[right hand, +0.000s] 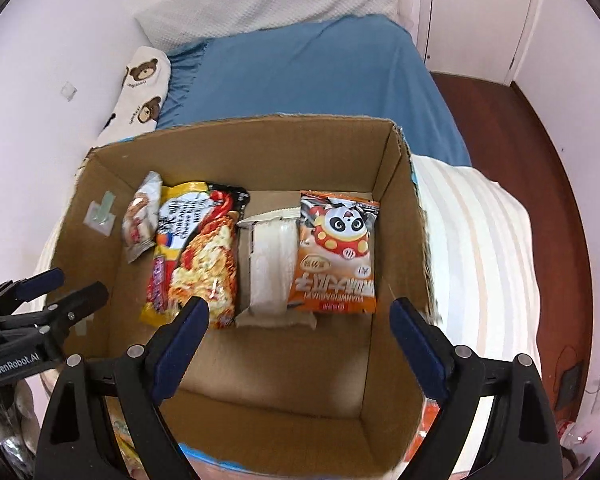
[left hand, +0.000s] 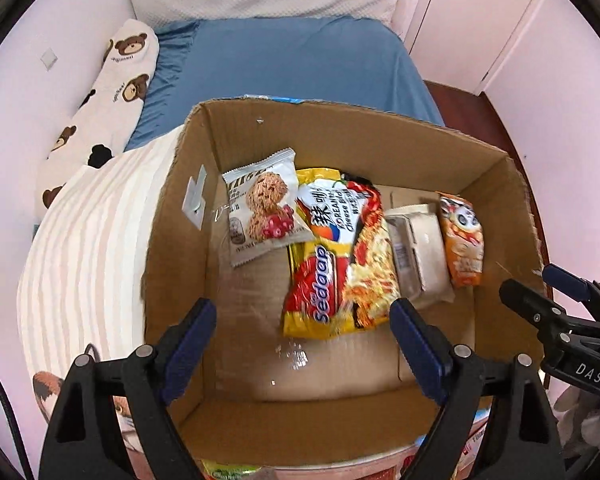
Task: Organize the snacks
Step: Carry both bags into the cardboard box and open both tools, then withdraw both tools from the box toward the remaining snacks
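Both tools are held above an open cardboard box [left hand: 172, 240], which is set on a striped cream blanket [left hand: 88, 248] at the near end of a bed with a blue sheet [left hand: 292, 60].

The left gripper [left hand: 303, 322] is seen with its blue-padded fingers [left hand: 190, 334] spread wide and nothing between them. Directly ahead of it, on the box floor, a yellow and red Sedaap noodle packet [left hand: 332, 264] is laid. Ahead and to the left, a grey cookie packet [left hand: 260, 206] is rested with one edge overlapping the noodle packet. To the right of the noodles a pale beige wrapped packet [left hand: 420, 248] is placed, and beyond that an orange panda snack bag [left hand: 462, 240] lies close to the right wall of the box.

The right gripper [right hand: 299, 318] is likewise spread apart and empty. The panda snack bag [right hand: 338, 252] and the beige packet [right hand: 270, 268] are found straight ahead of it, side by side and touching, with the noodle packet [right hand: 202, 256] to the left.

A bear-print bolster [left hand: 112, 92] is laid along the pink wall, far ahead on the left.
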A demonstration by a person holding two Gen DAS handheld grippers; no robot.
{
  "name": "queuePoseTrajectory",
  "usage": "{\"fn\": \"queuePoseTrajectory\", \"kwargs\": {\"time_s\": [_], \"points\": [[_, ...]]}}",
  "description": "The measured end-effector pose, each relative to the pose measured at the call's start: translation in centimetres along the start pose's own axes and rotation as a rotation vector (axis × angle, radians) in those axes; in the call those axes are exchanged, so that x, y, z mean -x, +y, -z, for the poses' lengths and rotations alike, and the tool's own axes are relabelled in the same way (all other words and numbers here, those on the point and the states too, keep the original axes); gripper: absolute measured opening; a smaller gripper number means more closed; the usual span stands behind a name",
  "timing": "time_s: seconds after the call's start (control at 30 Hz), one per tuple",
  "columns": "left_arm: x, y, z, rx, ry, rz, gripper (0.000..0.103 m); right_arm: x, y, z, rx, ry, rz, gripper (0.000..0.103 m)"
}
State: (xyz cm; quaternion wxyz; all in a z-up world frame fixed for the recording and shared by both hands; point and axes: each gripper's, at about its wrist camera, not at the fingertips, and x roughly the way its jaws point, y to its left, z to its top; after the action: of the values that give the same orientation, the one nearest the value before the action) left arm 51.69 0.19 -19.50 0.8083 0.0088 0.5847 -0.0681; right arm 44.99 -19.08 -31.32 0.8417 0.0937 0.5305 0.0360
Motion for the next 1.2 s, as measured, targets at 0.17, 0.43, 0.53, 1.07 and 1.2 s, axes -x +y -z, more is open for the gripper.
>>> {"fn": "queuePoseTrajectory", "kwargs": {"time_s": [0.17,0.43,0.53,1.07,1.2], "points": [[2.8,-0.3,2.1,0.003,-0.066,-0.018,0.089,3.7,1.2,2.4,0.02,-0.073,0.014,0.094],[7.9,-1.0,5.8,-0.003,-0.15,-0.002,0.089,9.7,2.4,6.1,0.055,-0.168,0.017,0.094],[9.9,-1.7,7.5,-0.028,-0.179,0.0,0.088,11.8,2.6,7.5,0.06,-0.196,0.008,0.094],[12.3,1.8,17.6,0.023,-0.16,-0.088,0.089,13.2,0.4,17.4,-0.116,-0.078,-0.144,0.096],[8.2,6.8,21.8,0.082,-0.018,-0.171,0.088,7.7,0.0,21.3,-0.172,0.081,-0.162,0.095]]}}
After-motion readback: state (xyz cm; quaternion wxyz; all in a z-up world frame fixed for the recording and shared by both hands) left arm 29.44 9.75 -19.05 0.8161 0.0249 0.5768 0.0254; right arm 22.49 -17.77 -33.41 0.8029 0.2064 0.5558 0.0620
